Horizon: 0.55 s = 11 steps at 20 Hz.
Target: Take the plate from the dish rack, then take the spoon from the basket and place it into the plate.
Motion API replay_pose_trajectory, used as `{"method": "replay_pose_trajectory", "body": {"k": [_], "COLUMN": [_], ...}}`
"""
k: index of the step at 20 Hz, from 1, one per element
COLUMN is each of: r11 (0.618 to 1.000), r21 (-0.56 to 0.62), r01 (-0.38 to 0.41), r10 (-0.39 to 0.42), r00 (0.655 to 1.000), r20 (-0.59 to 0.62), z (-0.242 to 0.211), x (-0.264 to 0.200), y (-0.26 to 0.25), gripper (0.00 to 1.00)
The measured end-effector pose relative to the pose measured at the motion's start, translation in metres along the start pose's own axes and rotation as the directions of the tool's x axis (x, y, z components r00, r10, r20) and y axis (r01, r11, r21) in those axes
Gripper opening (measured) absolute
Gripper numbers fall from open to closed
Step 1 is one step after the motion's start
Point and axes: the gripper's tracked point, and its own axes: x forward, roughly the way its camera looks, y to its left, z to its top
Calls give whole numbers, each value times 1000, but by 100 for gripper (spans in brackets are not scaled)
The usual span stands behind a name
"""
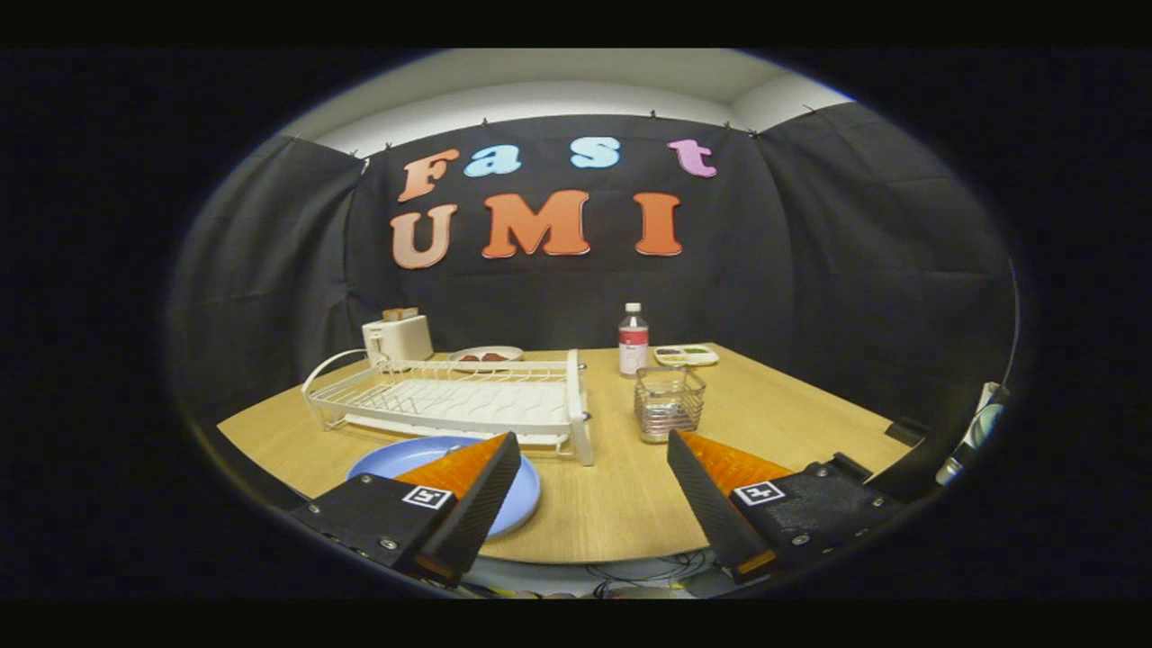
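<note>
I see my tool (594,468) wide open with nothing in it. The blue plate (396,461) lies flat on the worktop (612,504), low and left in the frame, partly under my left finger. I think it is out of the white rack (450,400) already. The wire basket (669,403) stands ahead, near the middle, right of the rack. I cannot make out the spoon in it.

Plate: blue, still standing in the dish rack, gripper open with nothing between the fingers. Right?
Not quite. In the gripper view the blue plate lies flat on the table in front of the dish rack, partly under one finger. The gripper is open, holding nothing.
</note>
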Motion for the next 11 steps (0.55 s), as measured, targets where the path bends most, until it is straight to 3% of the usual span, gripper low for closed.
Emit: {"method": "replay_pose_trajectory", "body": {"k": [5, 11], "r11": [999, 995], "r21": [11, 6], "r01": [50, 101], "r10": [-50, -101], "r00": [996, 991], "r20": [71, 90], "z": [27, 26], "x": [-1, -4], "y": [-32, -48], "gripper": [97, 98]}}
